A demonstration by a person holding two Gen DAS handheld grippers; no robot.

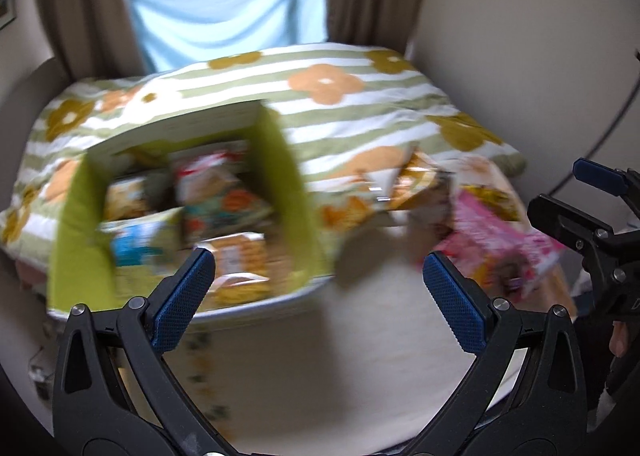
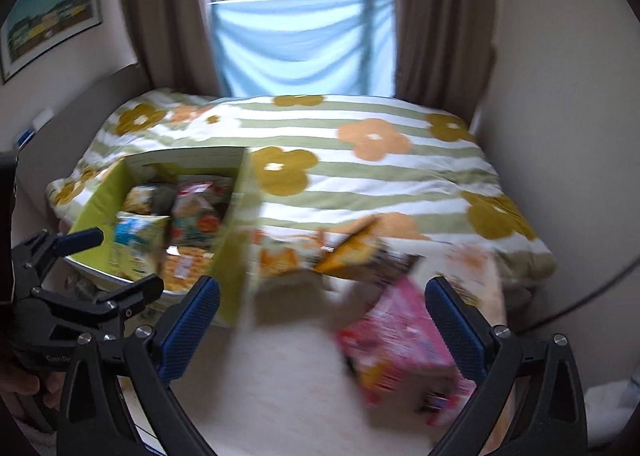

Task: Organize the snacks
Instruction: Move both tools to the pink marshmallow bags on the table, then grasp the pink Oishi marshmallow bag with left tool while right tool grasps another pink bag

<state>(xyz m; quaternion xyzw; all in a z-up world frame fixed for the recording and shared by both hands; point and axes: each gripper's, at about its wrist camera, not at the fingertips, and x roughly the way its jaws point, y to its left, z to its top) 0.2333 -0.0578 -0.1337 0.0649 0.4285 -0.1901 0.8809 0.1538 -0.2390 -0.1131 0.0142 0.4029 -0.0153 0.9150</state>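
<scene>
A green box (image 1: 288,172) (image 2: 236,216) sits on the bed at the left, holding several snack packs (image 1: 216,192) (image 2: 192,212). To its right lie loose snacks: a pink pack (image 1: 496,240) (image 2: 400,348) and an orange-brown pack (image 1: 424,180) (image 2: 356,252). My left gripper (image 1: 318,288) is open and empty, above the cream sheet in front of the box. It also shows in the right wrist view (image 2: 108,260). My right gripper (image 2: 322,312) is open and empty, with the pink pack between its fingertips but not touched. It also shows in the left wrist view (image 1: 568,192). Both views are blurred.
The bed has a flowered, green-striped quilt (image 1: 360,112) (image 2: 380,176) and a cream sheet (image 1: 320,356) (image 2: 260,396) at the front. Brown curtains (image 2: 160,16) and a window with blue cloth (image 2: 300,44) stand behind. A wall (image 2: 560,96) borders the bed's right side.
</scene>
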